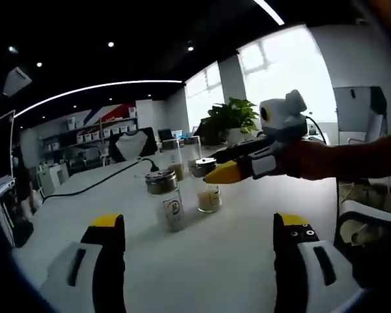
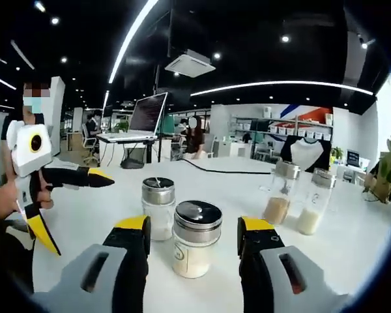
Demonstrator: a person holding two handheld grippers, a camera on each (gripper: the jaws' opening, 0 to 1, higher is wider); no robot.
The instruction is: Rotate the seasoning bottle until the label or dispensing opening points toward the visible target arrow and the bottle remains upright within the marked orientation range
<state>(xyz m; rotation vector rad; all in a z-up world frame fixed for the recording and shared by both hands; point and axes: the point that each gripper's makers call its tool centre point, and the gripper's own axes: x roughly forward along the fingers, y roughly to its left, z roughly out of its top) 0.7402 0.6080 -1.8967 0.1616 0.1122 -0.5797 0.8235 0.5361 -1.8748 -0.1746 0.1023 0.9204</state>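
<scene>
A glass seasoning bottle [image 2: 195, 240] with a metal cap and pale powder stands upright on the white table [image 2: 352, 241]. My right gripper [image 2: 195, 225] is open, its yellow-tipped jaws on either side of the bottle with small gaps. In the left gripper view the same bottle [image 1: 208, 190] is near the right gripper [image 1: 216, 173], which reaches in from the right. A second capped bottle [image 1: 167, 202] stands closer to my left gripper [image 1: 199, 225], which is wide open and holds nothing. That second bottle [image 2: 158, 207] is just behind and left of the first. The left gripper [image 2: 72, 208] hangs open at far left.
Two more bottles [image 2: 277, 194] [image 2: 315, 202] stand at the back right. A black cable [image 1: 98, 184] runs across the table. A potted plant [image 1: 231, 117] and a chair [image 1: 371, 225] are beyond the table's edge. A laptop [image 2: 146, 114] and people are in the background.
</scene>
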